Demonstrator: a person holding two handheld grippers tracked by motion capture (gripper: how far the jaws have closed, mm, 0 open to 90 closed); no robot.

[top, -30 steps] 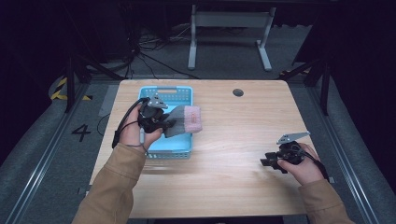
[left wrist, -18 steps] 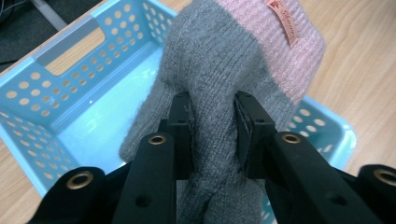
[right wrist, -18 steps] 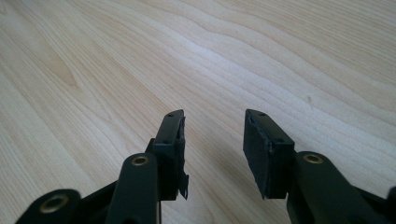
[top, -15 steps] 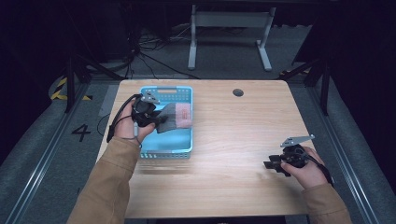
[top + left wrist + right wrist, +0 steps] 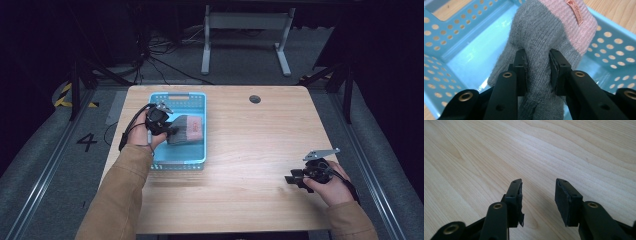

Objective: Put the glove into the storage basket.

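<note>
Grey glove with pink cuff, pinched between left tongs, hanging inside the light-blue perforated basket at the surface's left side. Right tongs released, jaws apart with nothing between, low over bare wood near the right front corner. Light wooden surface with a dark round grommet at the back. Dark room: grey floor, cables, white desk frame behind, yellow-black tape on the left.
</note>
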